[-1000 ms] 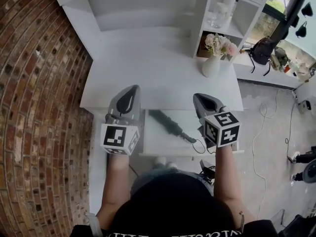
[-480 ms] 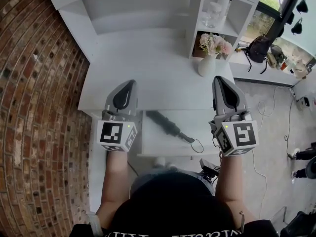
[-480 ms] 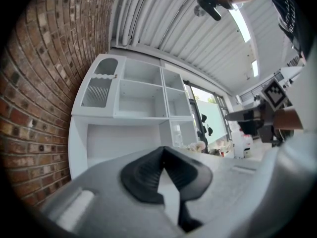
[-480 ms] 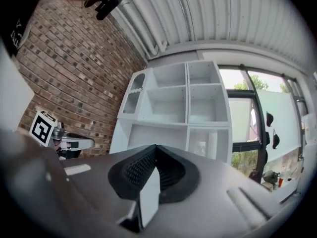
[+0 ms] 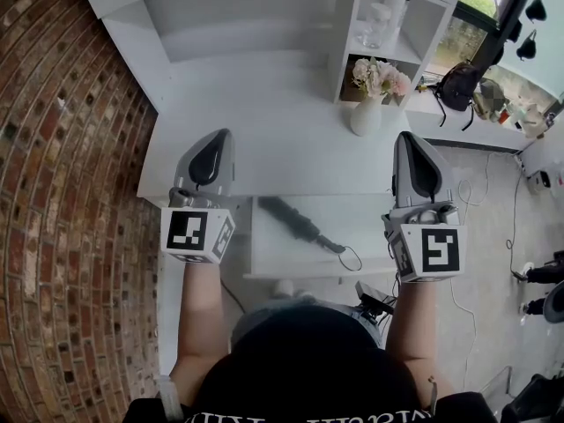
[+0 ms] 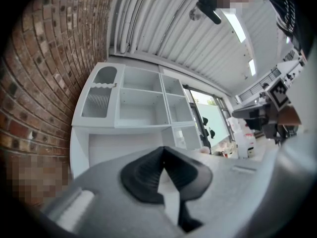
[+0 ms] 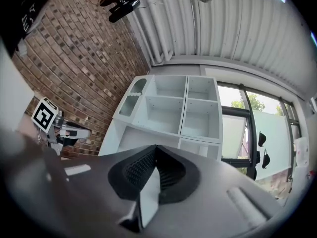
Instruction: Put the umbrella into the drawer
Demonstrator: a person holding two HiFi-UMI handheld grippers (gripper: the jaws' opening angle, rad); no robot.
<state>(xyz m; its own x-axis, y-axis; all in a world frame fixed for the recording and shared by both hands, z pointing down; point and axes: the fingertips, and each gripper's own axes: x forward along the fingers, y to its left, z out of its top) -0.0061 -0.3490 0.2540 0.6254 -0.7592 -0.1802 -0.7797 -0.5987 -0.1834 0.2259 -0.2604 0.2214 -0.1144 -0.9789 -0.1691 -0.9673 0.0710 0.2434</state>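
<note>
A black folded umbrella (image 5: 296, 222) lies slantwise in the open white drawer (image 5: 275, 258) below the desk's front edge, its wrist loop (image 5: 352, 258) toward the right. Nothing touches it. My left gripper (image 5: 219, 134) hovers over the desk left of the drawer, jaws closed and empty. To the right of the drawer my right gripper (image 5: 409, 136) is held up, pointing forward, also shut and empty. In the left gripper view my left gripper (image 6: 163, 150) has its pads meeting at the tip. The right gripper view shows my right gripper (image 7: 156, 147) likewise, facing the white shelf unit (image 7: 171, 108).
The white desk top (image 5: 264, 130) carries a white vase of pink flowers (image 5: 367, 115) at its back right. Shelf cubbies (image 5: 388, 25) rise behind it. A brick wall (image 5: 62, 192) runs close on the left. A black bag (image 5: 458, 86) and floor cables (image 5: 467, 227) lie to the right.
My right gripper has lifted off the umbrella's handle end, swung right and turned to point forward. My left gripper rose a little. The umbrella stays in the drawer.
</note>
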